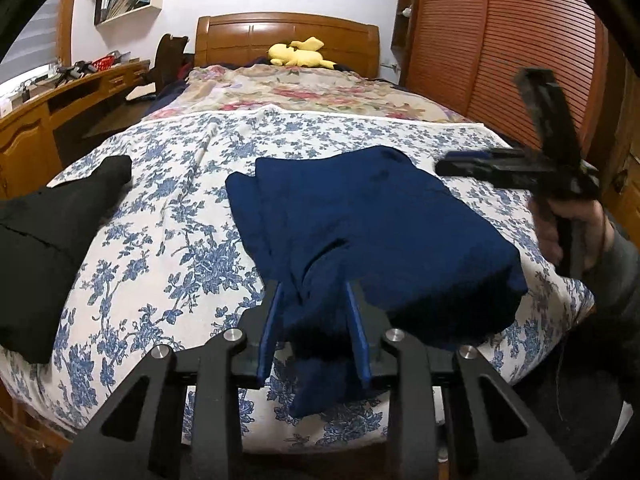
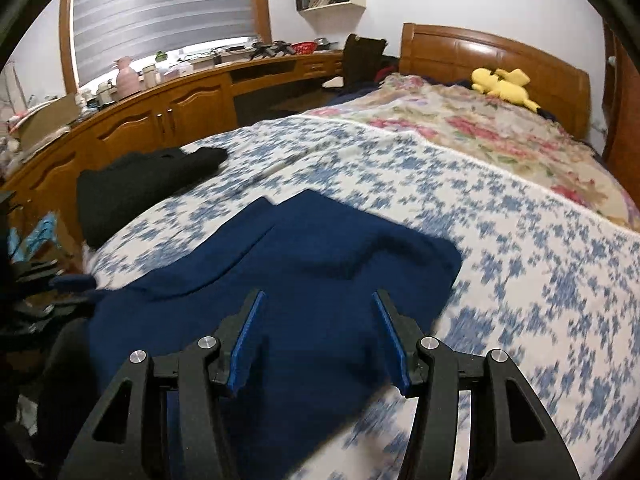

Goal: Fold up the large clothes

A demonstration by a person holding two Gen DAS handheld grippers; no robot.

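The navy blue garment lies partly folded on the blue-and-white floral bedspread, close to the foot edge of the bed, with one bunched end hanging over that edge. The left gripper has its blue pads on either side of this bunched end; the fabric fills the gap and appears pinched, so I judge it clamped on the cloth, though how firmly I cannot tell. The right gripper hovers over the garment's near right part with its jaws standing apart and nothing between the pads; the cloth under it looks flat and untouched. In the left wrist view the right gripper is seen from the side, held by a hand above the garment's right corner.

The main risk, as I see it, is an uneven lift: only one end is gripped, so pulling it would drag the stacked layers and undo the folds. The grip sits on a thick wad rather than a clean edge, so layers could slip out or a single layer could pull free. The hanging end could also tug the whole piece off the foot edge. A black garment lies near the left edge of the bed, well apart, and is unlikely to interfere. The right view is blurred.
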